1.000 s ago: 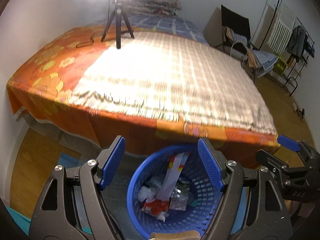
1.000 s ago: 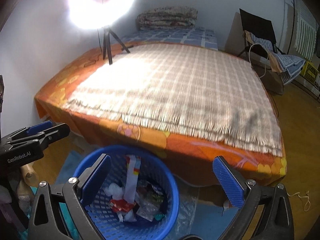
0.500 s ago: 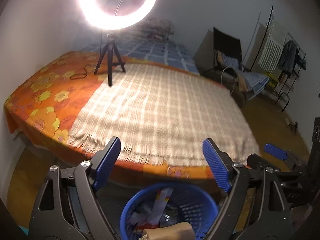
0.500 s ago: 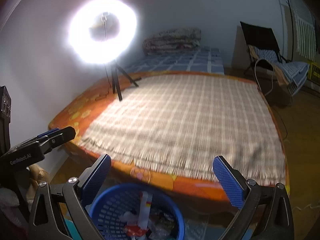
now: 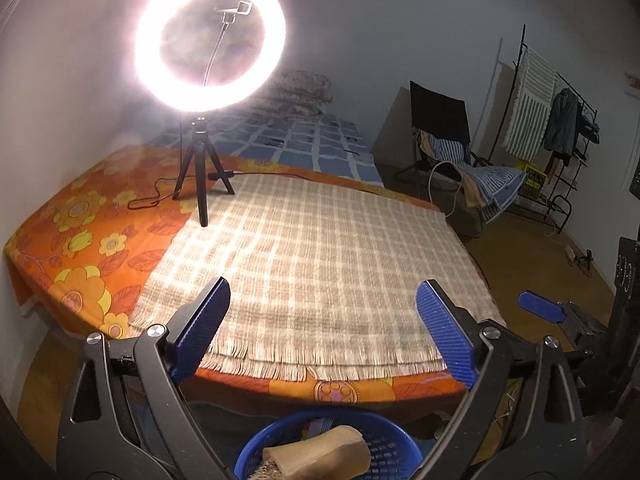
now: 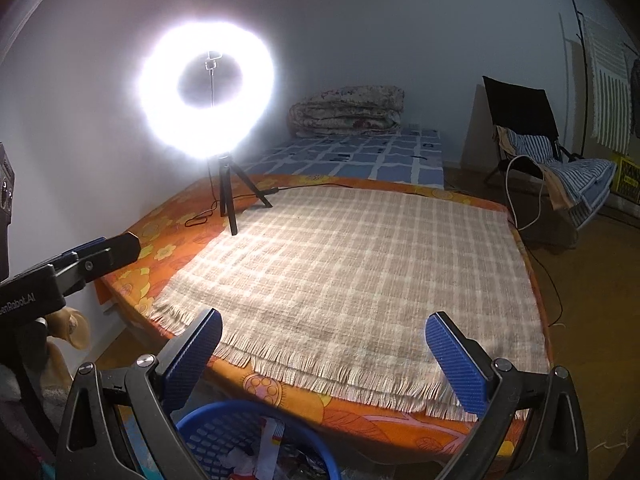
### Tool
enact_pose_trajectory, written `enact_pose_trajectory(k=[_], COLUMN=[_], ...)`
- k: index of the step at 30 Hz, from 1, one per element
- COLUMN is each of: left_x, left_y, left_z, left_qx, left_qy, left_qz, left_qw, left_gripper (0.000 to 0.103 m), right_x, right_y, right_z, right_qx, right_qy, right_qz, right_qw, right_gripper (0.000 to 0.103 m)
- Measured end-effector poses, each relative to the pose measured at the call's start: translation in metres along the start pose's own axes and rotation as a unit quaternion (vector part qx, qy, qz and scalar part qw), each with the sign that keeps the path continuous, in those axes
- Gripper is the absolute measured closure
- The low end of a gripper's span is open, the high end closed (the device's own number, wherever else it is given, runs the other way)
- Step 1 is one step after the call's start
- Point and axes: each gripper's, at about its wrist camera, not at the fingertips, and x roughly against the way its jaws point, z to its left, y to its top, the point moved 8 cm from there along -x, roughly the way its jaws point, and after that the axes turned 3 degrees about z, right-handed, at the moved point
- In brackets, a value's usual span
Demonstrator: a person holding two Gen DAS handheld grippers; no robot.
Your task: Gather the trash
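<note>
below, round blue basket (image 6: pixel 224 432), trash strip (image 6: pixel 267 452) roughly upright inside

Blue basket (image 6: pixel 224 426) cut off by btm edge; trash (image 6: pixel 268 450) inside only partly seen.

Count: 1 round blue plastic mesh basket (image 6: pixel 224 428) w/ several trash bits inside, exact no. unclear. 1 lit ring light on black tripod (image 5: pixel 210 40). 1 beige plaid fringed blanket (image 5: pixel 316 276). 1 folded floral quilt (image 6: pixel 347 111). 1 black folding chair (image 6: pixel 520 120). 2 black tools w/ blue pads: left (image 5: pixel 322 334), right (image 6: pixel 322 356).
</note>
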Motion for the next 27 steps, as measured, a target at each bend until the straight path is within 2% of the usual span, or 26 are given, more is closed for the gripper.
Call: enact_pose_trajectory(k=[13, 27], left_x=[-0.02, -0.056], left_y=[0.003, -0.01], left_z=[0.005, 0.017], left_qx=[-0.001, 0.018], left_qy=[0.002, 0.006], left_qz=[-0.001, 0.047], left_qw=[1.0, 0.9987], left_gripper=[0.001, 0.001], right_x=[-0.022, -0.051], right_y=[0.003, 0.003], right_z=[-0.032, -0.023], right_qx=[-0.052, -0.033], right_qy=[0.009, 0.009], right_qz=[0.01, 0.022], right_qw=[0.999, 0.999], right_gripper=[0.0, 0.0])
